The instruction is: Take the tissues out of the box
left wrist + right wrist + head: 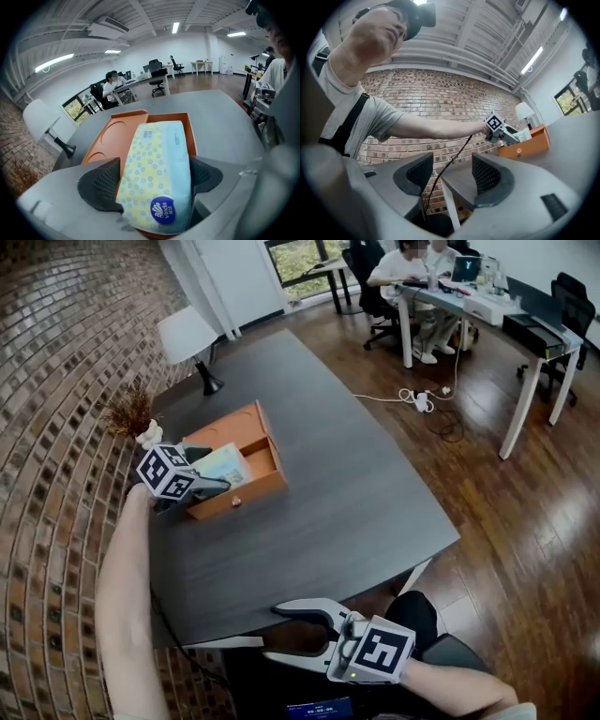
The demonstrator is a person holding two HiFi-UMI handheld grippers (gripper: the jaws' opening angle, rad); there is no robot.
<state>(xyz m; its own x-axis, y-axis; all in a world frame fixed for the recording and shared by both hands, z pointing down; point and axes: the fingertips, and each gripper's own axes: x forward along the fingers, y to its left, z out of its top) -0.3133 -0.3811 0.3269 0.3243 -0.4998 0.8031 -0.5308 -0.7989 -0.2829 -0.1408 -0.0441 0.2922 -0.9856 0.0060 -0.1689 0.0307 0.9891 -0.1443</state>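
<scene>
An orange wooden drawer box [246, 491] stands on the dark table [356, 493] near its left side. A blue and yellow dotted tissue pack [222, 465] lies tilted in it. In the left gripper view the tissue pack [154, 150] fills the space between the jaws, and both pads [104, 182] press its sides over the box [112, 136]. My left gripper [208, 470] is shut on the pack's near end. My right gripper [286, 632] hangs below the table's front edge, open with nothing between its fingers [487, 174].
A white lamp [187, 338] and a small dried plant [131, 413] stand at the table's back left by the brick wall. People sit at a white desk [469, 306] at the far right. A power strip [422, 399] lies on the wooden floor.
</scene>
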